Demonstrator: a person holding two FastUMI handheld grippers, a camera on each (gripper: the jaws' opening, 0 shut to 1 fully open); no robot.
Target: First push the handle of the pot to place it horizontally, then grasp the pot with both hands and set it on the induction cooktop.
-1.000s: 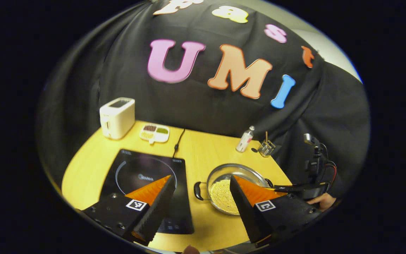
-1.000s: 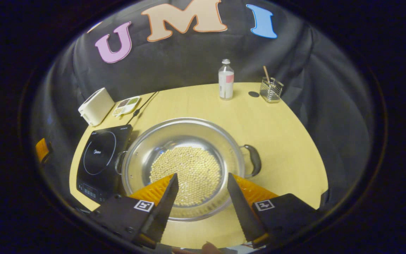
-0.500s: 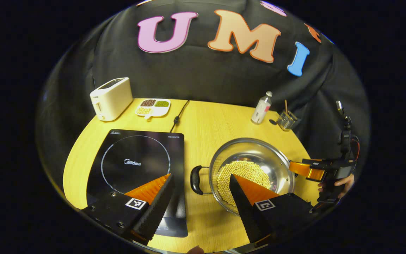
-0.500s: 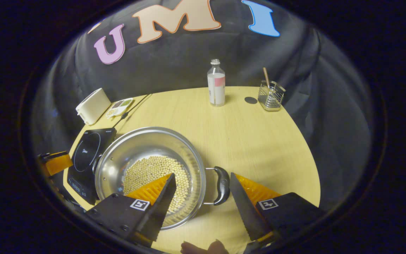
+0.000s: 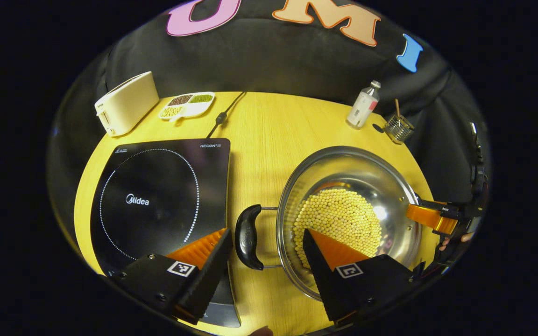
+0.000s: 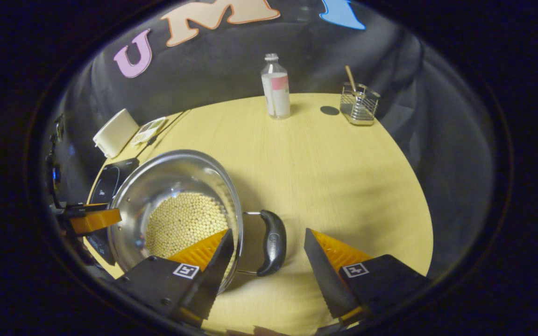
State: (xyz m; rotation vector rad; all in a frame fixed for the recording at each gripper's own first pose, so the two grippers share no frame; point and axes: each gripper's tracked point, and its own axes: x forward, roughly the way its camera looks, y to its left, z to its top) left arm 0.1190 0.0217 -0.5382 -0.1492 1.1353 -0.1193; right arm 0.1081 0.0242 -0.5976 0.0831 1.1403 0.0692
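Table [image 5: 269, 140]; pot [image 5: 381, 177], cooktop [image 5: 157, 196], toaster [image 5: 126, 102]

Left gripper [image 5: 265, 261] — black housings, square tag markings, screws, serrated finger edges — right gripper [image 6: 266, 261] alike

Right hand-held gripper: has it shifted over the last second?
Yes. It went from over the pot's beans to the right, and now straddles the handle, open.

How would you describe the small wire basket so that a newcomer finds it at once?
Start at the yellow table and go to its far edge by the black cloth wall. Right of the clear bottle stands the wire basket, apart from it. Unlike the bottle, it is open metal mesh with a stick poking out.
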